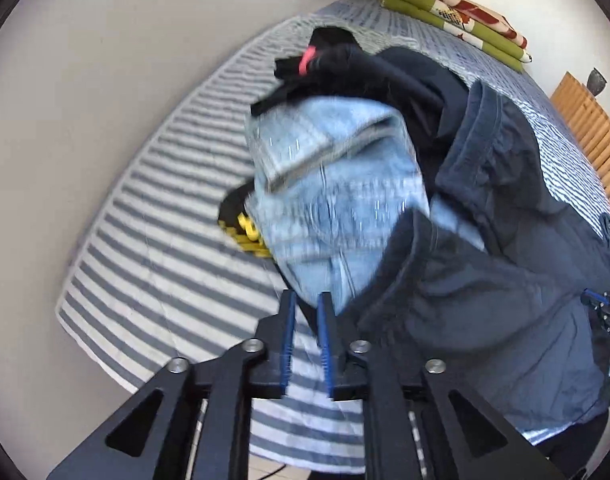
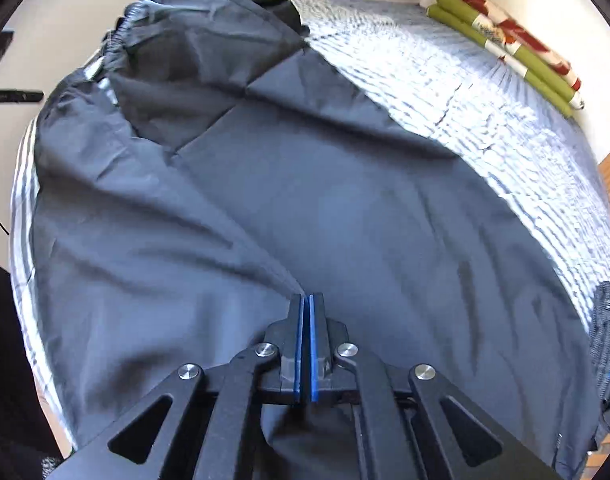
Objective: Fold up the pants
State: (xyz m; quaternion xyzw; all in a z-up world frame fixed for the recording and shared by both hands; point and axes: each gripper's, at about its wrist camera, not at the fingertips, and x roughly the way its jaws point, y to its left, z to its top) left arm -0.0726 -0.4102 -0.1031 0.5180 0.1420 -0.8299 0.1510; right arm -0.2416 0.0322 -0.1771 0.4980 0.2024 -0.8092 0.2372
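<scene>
Nearest in the right wrist view, the right gripper (image 2: 305,300) has its blue-padded black fingers pressed together, with a ridge of the dark navy thin-fabric pants (image 2: 289,208) drawn up into the tips: it is clenched on that cloth. The pants spread from the gripper up to an elastic waistband at 11 o'clock and cover most of the grey-and-white striped bedsheet (image 2: 485,120). Bare sheet lies open from 1 to 3 o'clock, out to the bed's far edge, where a folded green blanket with red-and-white pattern (image 2: 517,52) lies at 2 o'clock against the wall.

In the left wrist view, the left gripper (image 1: 308,300) stands with a narrow gap between its fingers. The blurred lower edge of light blue denim jeans (image 1: 337,200) hangs just beyond the tips; whether the pads touch it cannot be told. The navy pants lie at 3 o'clock, overlapping the jeans. Black garments (image 1: 345,68) are heaped behind at 12 o'clock, and a black cloth with yellow print (image 1: 245,228) peeks out at 10 o'clock. Open striped sheet runs from 7 to 10 o'clock to the bed's curved edge.
</scene>
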